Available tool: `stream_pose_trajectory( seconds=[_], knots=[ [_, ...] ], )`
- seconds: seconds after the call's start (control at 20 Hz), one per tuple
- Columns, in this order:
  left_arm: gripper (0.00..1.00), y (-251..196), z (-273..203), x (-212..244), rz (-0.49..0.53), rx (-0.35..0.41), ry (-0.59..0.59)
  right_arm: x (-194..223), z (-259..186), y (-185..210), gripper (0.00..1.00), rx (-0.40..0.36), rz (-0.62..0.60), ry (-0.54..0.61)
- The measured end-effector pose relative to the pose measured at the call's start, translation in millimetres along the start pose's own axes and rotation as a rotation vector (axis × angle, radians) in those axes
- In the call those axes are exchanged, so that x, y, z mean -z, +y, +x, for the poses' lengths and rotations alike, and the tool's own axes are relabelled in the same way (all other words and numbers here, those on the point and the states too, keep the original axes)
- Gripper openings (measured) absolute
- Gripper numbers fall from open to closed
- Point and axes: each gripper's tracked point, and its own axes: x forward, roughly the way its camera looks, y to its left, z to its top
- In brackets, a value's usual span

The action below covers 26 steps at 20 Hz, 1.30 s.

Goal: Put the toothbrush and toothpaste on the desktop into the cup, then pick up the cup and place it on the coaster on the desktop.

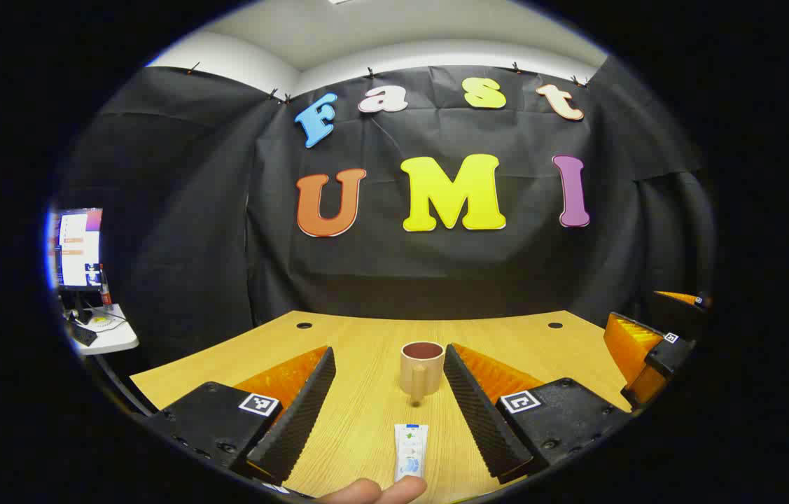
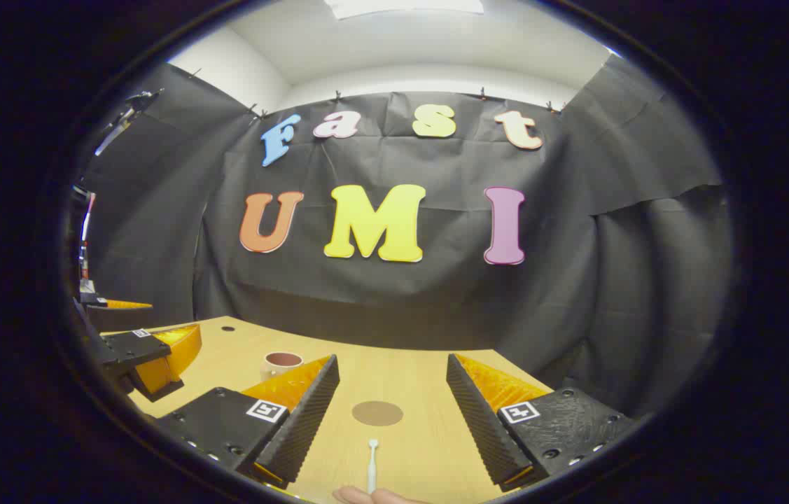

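A beige cup [image 1: 422, 367] with a dark red inside stands upright on the wooden desk, its handle turned toward me. In front of it lies a white toothpaste tube [image 1: 410, 451], between the fingers of my open left gripper [image 1: 389, 348], which holds nothing. My right gripper [image 2: 392, 358] is open too. A white toothbrush [image 2: 371, 462] lies lengthwise between its fingers, and the round brown coaster [image 2: 377, 413] sits just beyond it. The cup [image 2: 283, 362] is off to the left, partly hidden behind the left finger. A fingertip [image 1: 373, 490] shows at the bottom edge.
The right gripper [image 1: 646, 357] hovers at the desk's right side, and the left gripper [image 2: 149, 353] at the left. The desk [image 1: 366, 336] has two cable holes near its far edge, against the black cloth wall. A monitor [image 1: 79, 248] stands on a small white table at far left.
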Motion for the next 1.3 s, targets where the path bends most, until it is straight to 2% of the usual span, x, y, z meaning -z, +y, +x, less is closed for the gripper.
stream_pose_trajectory(
  seconds=[0.05, 0.1, 0.15, 0.25, 0.5, 0.7, 0.95, 1.3],
  knots=[
    [0.99, -1, 0, 1, -0.019, 0.002, 0.004, 0, -1, -2, 0.96, 0.006, 0.005, -0.002],
    [0.94, -2, 0, 1, -0.033, 0.008, 0.002, 4, -4, -3, 0.95, 0.008, 0.008, -0.002],
    [0.99, -6, 0, 2, -0.035, 0.019, 0.002, 5, -4, -1, 0.96, 0.001, 0.01, -0.002],
    [0.99, -12, -3, 5, -0.018, 0.032, 0.012, 9, -6, -2, 0.94, 0.001, 0.002, 0.002],
    [0.99, -20, -8, 2, 0.015, 0.04, -0.001, 12, -8, -3, 0.96, -0.001, -0.013, 0.007],
    [0.99, -18, -5, 7, 0.01, 0.043, 0.015, 16, -8, 0, 0.95, -0.009, -0.008, 0.018],
    [0.99, -10, -2, 13, 0.008, 0.012, 0.036, 23, -6, 1, 0.96, -0.013, -0.001, 0.039],
    [0.99, -15, 2, 17, 0.006, 0.026, 0.044, 26, -5, -4, 0.93, 0.003, -0.015, 0.041]
  ],
)
